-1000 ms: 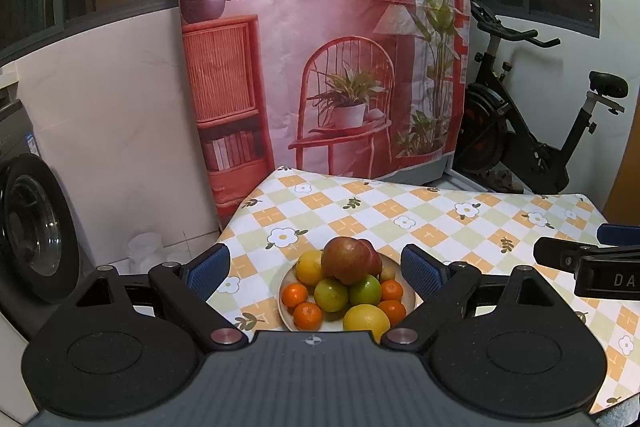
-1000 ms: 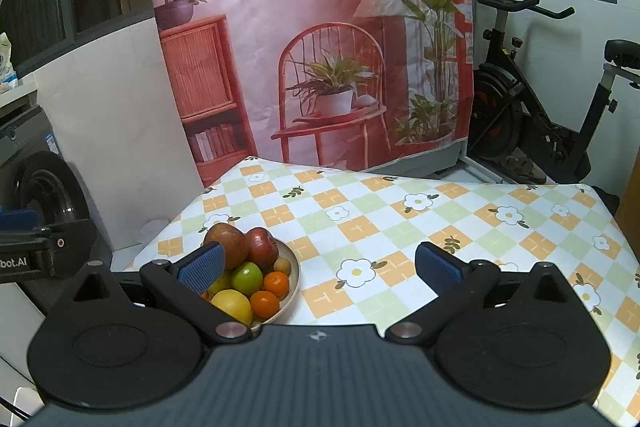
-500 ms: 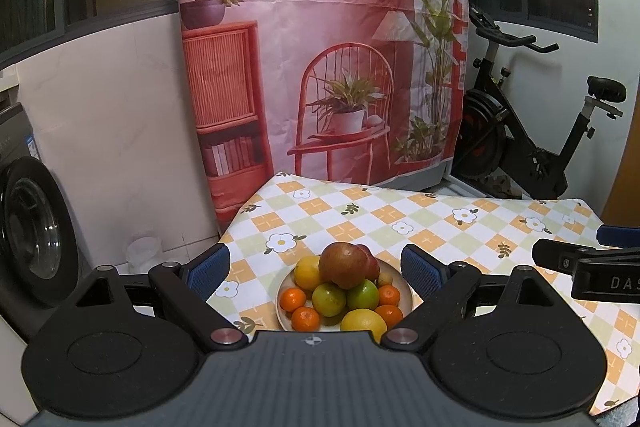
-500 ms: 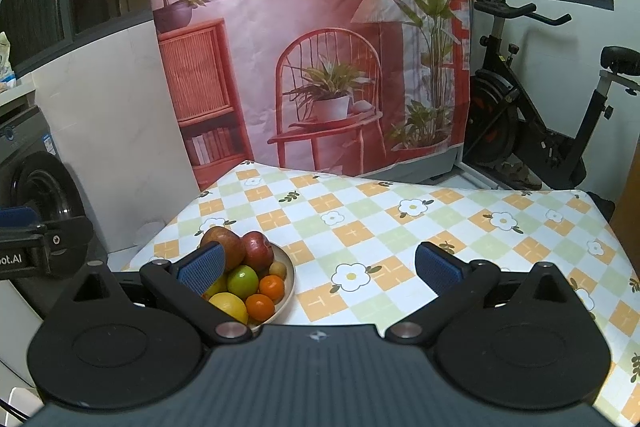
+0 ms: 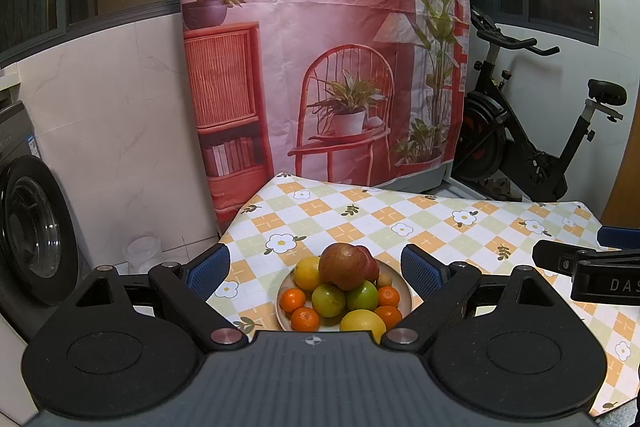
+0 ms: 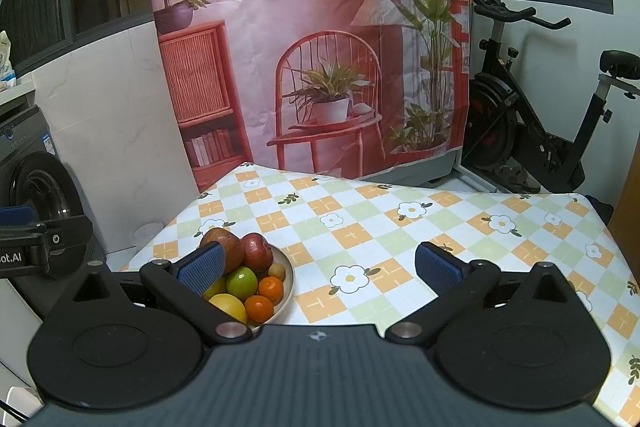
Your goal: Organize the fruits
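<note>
A pale plate (image 5: 405,294) piled with fruit sits at the near left of the checked tablecloth. A large red-brown fruit (image 5: 344,265) tops the pile, over green fruits (image 5: 329,299), yellow ones (image 5: 362,322) and small oranges (image 5: 305,319). My left gripper (image 5: 316,269) is open and empty, held above and in front of the plate, its pads either side of it in view. My right gripper (image 6: 318,269) is open and empty, to the right of the plate (image 6: 289,287); its left pad overlaps the fruit (image 6: 242,283) in view.
The checked floral tablecloth (image 6: 400,227) stretches away to the right and back. A washing machine (image 5: 28,235) stands left of the table, a pink printed backdrop (image 5: 320,47) behind it, an exercise bike (image 5: 528,147) at the back right. A white container (image 5: 142,253) sits on the floor.
Both grippers have drawn back and up a little from the plate, so more of the room shows. Both stay open. The fruit has not moved.
</note>
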